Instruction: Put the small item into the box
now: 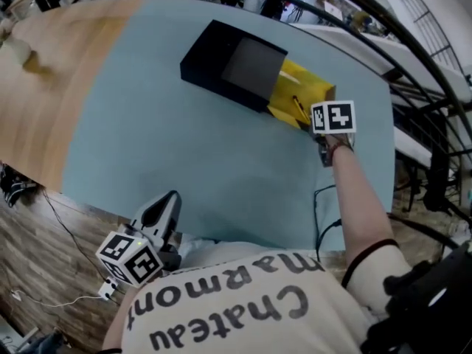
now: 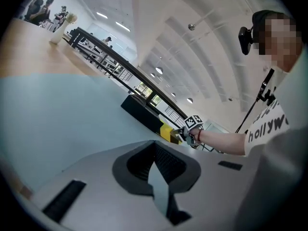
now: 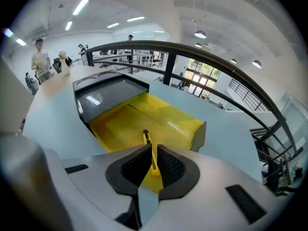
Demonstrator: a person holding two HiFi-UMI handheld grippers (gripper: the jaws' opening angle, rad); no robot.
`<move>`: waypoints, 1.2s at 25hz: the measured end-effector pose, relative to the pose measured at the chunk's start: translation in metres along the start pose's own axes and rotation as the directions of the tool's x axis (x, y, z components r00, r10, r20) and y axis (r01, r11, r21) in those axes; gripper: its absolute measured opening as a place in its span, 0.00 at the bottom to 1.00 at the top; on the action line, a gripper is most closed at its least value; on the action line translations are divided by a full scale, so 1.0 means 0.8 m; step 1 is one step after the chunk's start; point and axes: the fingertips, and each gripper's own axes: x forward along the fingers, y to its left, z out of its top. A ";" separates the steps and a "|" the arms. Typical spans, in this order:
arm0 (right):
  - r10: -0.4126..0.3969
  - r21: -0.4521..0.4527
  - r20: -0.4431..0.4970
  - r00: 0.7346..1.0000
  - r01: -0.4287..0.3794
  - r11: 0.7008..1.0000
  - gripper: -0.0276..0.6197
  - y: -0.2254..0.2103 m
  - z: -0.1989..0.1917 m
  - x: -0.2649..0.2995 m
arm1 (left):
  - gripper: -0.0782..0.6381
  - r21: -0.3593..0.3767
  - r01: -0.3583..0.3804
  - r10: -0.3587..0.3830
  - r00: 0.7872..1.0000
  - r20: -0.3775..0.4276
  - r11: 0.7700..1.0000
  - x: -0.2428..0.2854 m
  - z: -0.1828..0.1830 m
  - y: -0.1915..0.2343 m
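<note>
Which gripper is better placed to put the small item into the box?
Right. The right gripper is shut on the small item over the open yellow tray of the box; the left gripper is shut, empty, near the person's body.

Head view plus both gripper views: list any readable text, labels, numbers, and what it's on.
"Chateau Marmont": on the person's T-shirt, upside down in the head view.
"hollyw": same shirt in the left gripper view, rest cut off.
Marker cubes: black-and-white squares only, no letters.
Box, small yellow item: no print visible.
</note>
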 end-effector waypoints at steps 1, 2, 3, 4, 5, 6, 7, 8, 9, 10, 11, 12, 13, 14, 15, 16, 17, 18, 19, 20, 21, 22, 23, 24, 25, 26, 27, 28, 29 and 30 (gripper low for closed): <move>0.015 0.023 0.038 0.999 -0.016 1.000 0.13 0.007 0.006 -0.011 | 0.11 0.011 0.006 -0.006 1.000 0.006 1.000 -0.004 0.004 -0.001; 0.033 0.043 0.076 0.997 -0.036 0.998 0.13 0.016 0.011 -0.024 | 0.11 0.021 0.012 -0.012 1.000 0.011 1.000 -0.007 0.007 -0.002; 0.050 0.056 0.113 0.992 -0.056 0.997 0.12 0.026 0.017 -0.039 | 0.11 0.033 0.020 -0.020 1.000 0.017 0.999 -0.010 0.011 -0.004; 0.065 0.066 0.151 0.986 -0.075 0.995 0.12 0.036 0.022 -0.055 | 0.11 0.046 0.029 -0.030 0.999 0.021 0.999 -0.012 0.014 -0.007; 0.081 0.081 0.196 0.977 -0.099 0.992 0.12 0.045 0.028 -0.073 | 0.11 0.059 0.041 -0.042 0.999 0.025 0.997 -0.012 0.018 -0.012; 0.102 0.104 0.255 0.962 -0.132 0.986 0.12 0.055 0.035 -0.094 | 0.11 0.074 0.055 -0.058 0.998 0.028 0.996 -0.011 0.023 -0.017; 0.126 0.132 0.324 0.938 -0.176 0.975 0.12 0.065 0.042 -0.116 | 0.11 0.091 0.073 -0.076 0.997 0.029 0.993 -0.009 0.027 -0.024; 0.147 0.158 0.395 0.907 -0.225 0.961 0.12 0.075 0.050 -0.140 | 0.11 0.108 0.092 -0.095 0.995 0.028 0.990 -0.006 0.031 -0.031; 0.163 0.178 0.458 0.874 -0.270 0.946 0.12 0.085 0.054 -0.162 | 0.11 0.125 0.111 -0.114 0.993 0.025 0.986 -0.003 0.034 -0.039; 0.172 0.190 0.509 0.843 -0.305 0.933 0.12 0.092 0.056 -0.182 | 0.11 0.141 0.129 -0.133 0.991 0.022 0.982 0.000 0.036 -0.047; 0.177 0.192 0.551 0.816 -0.330 0.924 0.12 0.098 0.056 -0.201 | 0.11 0.155 0.146 -0.151 0.988 0.022 0.977 0.003 0.037 -0.055; 0.183 0.185 0.585 0.790 -0.349 0.919 0.12 0.103 0.054 -0.219 | 0.11 0.169 0.161 -0.168 0.986 0.025 0.972 0.005 0.039 -0.063; 0.190 0.172 0.614 0.766 -0.365 0.915 0.12 0.108 0.052 -0.235 | 0.11 0.184 0.173 -0.181 0.983 0.029 0.968 0.007 0.041 -0.071; 0.198 0.156 0.638 0.744 -0.377 0.913 0.12 0.113 0.048 -0.250 | 0.11 0.199 0.180 -0.190 0.981 0.031 0.963 0.008 0.043 -0.080; 0.203 0.141 0.655 0.727 -0.382 0.913 0.12 0.116 0.044 -0.264 | 0.11 0.215 0.184 -0.196 0.980 0.033 0.959 0.009 0.045 -0.088; 0.204 0.128 0.666 0.718 -0.379 0.917 0.12 0.119 0.038 -0.274 | 0.11 0.230 0.187 -0.200 0.979 0.035 0.955 0.009 0.046 -0.096; 0.200 0.118 0.670 0.715 -0.368 0.922 0.12 0.120 0.031 -0.281 | 0.11 0.243 0.190 -0.205 0.978 0.038 0.951 0.011 0.047 -0.103; 0.194 0.111 0.669 0.718 -0.354 0.929 0.12 0.119 0.023 -0.286 | 0.11 0.255 0.194 -0.211 0.977 0.040 0.947 0.012 0.048 -0.110; 0.187 0.109 0.665 0.723 -0.342 0.933 0.12 0.117 0.014 -0.289 | 0.11 0.265 0.198 -0.217 0.975 0.042 0.944 0.014 0.047 -0.117; 0.181 0.114 0.662 0.728 -0.336 0.935 0.12 0.112 0.006 -0.291 | 0.11 0.274 0.202 -0.222 0.974 0.043 0.940 0.015 0.047 -0.124; 0.174 0.124 0.660 0.731 -0.334 0.934 0.12 0.105 -0.002 -0.292 | 0.11 0.283 0.203 -0.225 0.973 0.045 0.937 0.016 0.046 -0.131; 0.168 0.137 0.660 0.732 -0.337 0.931 0.12 0.095 -0.010 -0.294 | 0.11 0.291 0.201 -0.224 0.973 0.048 0.935 0.017 0.045 -0.137; 0.162 0.152 0.662 0.732 -0.343 0.927 0.12 0.085 -0.017 -0.297 | 0.11 0.297 0.196 -0.221 0.974 0.053 0.935 0.018 0.044 -0.143; 0.155 0.166 0.663 0.732 -0.346 0.923 0.12 0.073 -0.025 -0.300 | 0.11 0.298 0.189 -0.216 0.975 0.058 0.936 0.019 0.041 -0.148; 0.148 0.175 0.663 0.734 -0.344 0.922 0.12 0.061 -0.033 -0.304 | 0.11 0.295 0.183 -0.210 0.975 0.065 0.938 0.021 0.037 -0.154; 0.139 0.181 0.661 0.738 -0.336 0.924 0.12 0.048 -0.043 -0.309 | 0.11 0.292 0.178 -0.206 0.976 0.071 0.940 0.023 0.033 -0.161; 0.132 0.182 0.657 0.742 -0.326 0.928 0.12 0.035 -0.052 -0.313 | 0.11 0.290 0.174 -0.205 0.976 0.078 0.941 0.026 0.028 -0.170; 0.127 0.182 0.653 0.746 -0.318 0.931 0.12 0.023 -0.062 -0.318 | 0.11 0.290 0.173 -0.205 0.975 0.085 0.941 0.028 0.022 -0.179; 0.126 0.182 0.650 0.749 -0.314 0.932 0.11 0.011 -0.072 -0.323 | 0.11 0.291 0.171 -0.206 0.974 0.093 0.941 0.031 0.016 -0.189; 0.128 0.181 0.647 0.752 -0.314 0.932 0.11 0.000 -0.082 -0.328 | 0.11 0.291 0.168 -0.205 0.974 0.100 0.942 0.033 0.010 -0.200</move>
